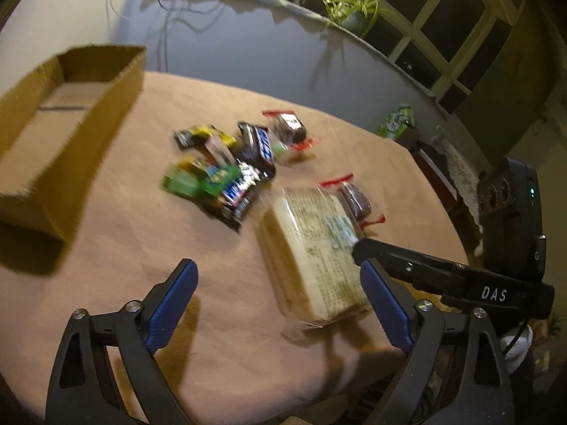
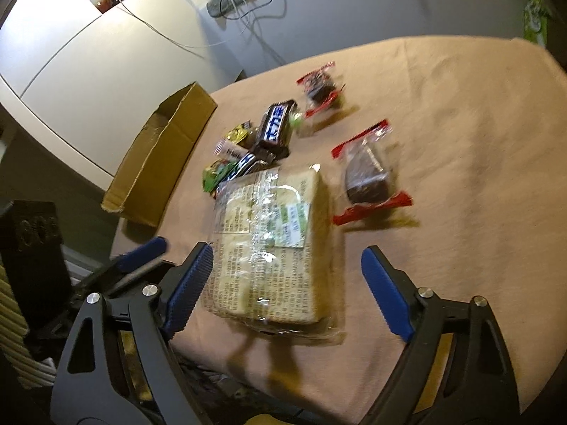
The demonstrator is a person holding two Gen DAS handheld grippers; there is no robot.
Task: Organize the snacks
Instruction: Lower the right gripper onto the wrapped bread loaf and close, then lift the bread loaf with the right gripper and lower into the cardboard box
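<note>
One cardboard box (image 1: 71, 113) sits far left on the tabletop (image 1: 219, 336), nothing visible inside. Right of it, a blurred pile of small snacks (image 1: 226, 166), count unclear, at least two dark bars. Then one clear-wrapped bread pack (image 2: 273, 244) and two red-edged brownie packs (image 2: 368, 173) (image 2: 320, 86). Your left tongs (image 1: 280, 304) gape wide over bare cloth, empty. Your right tongs (image 2: 287, 287) gape wide too, the bread pack's near end between the pads, contact unclear.
</note>
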